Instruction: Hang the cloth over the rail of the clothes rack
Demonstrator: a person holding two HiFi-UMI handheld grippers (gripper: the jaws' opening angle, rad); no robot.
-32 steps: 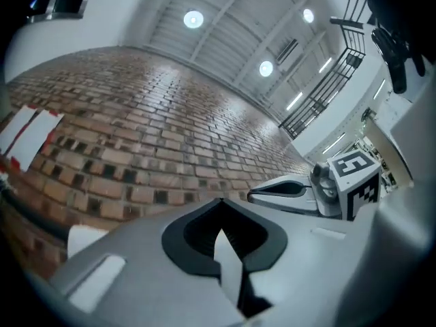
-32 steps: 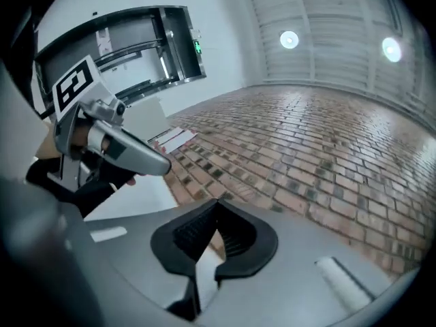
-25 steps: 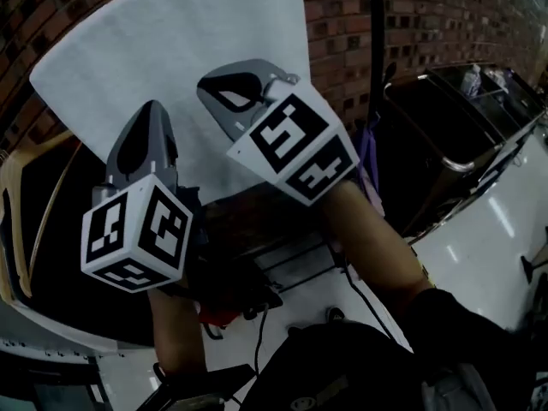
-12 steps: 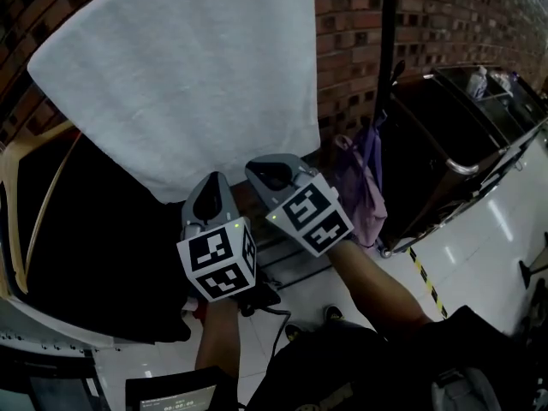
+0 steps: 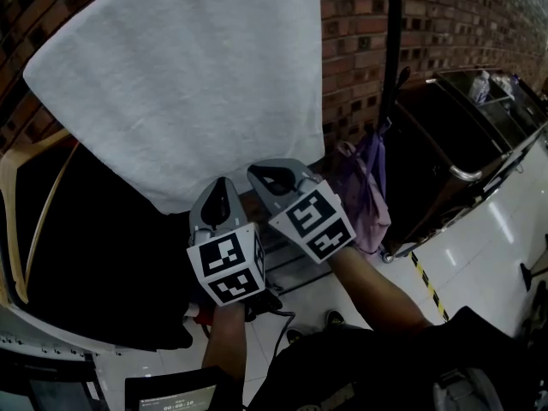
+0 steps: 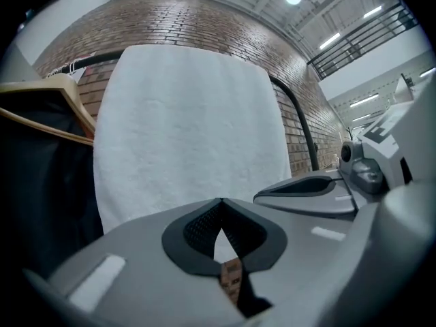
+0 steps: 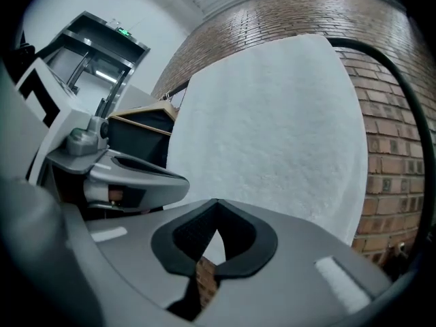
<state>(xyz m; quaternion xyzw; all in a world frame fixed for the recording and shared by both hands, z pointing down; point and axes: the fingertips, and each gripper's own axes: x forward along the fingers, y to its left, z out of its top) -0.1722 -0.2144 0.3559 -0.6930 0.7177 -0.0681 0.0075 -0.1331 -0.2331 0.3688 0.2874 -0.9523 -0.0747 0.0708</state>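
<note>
Brick wall [image 5: 402,7] filled the back of the room, red and brown, across the top of the head view. Down in the lower right of that view lay a shiny white floor [image 5: 484,229].

A big white cloth [image 5: 180,84] hung flat in front of the bricks and took up the upper left and middle of the head view. In the left gripper view its top edge lay folded over the black rail [image 6: 101,57] of the rack, and the rest hung straight down. A black post [image 5: 392,50] of the rack ran down at the right of the cloth.

Both tongs were in the lower middle of the head view, just under the bottom edge of the cloth and not touching it. The left gripper [image 5: 222,188] had its jaws pressed together with nothing between them. The right gripper [image 5: 261,175] sat just beside it, and its jaws were pressed together too, with nothing held.

On the left, a wooden hanger [image 6: 61,90] held a dark piece of clothing [image 5: 111,255]. A purple cloth [image 5: 364,195] hung low on the rack, right of the tongs. Farther right stood a dark cart [image 5: 445,135] with a shiny metal edge.
</note>
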